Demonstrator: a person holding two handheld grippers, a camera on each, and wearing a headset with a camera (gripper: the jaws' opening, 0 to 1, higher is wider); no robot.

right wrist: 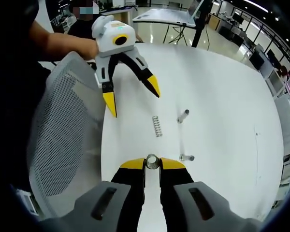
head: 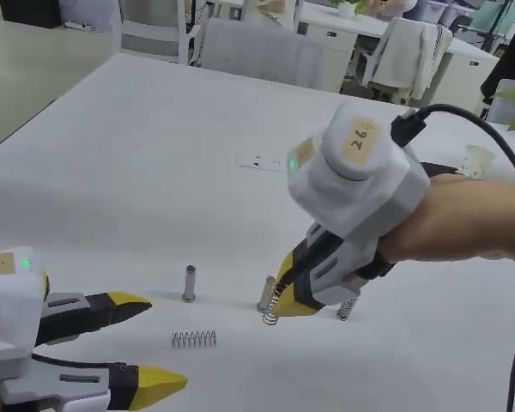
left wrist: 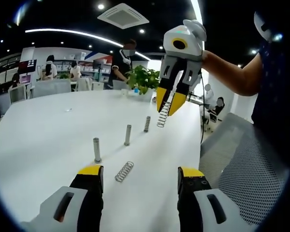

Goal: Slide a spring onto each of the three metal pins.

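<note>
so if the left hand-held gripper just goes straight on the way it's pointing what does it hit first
Most likely the loose spring, which lies flat just ahead of the left hand-held gripper, roughly in line with the gap between its open jaws. A bare pin stands further on, though depth is hard to judge.
</note>
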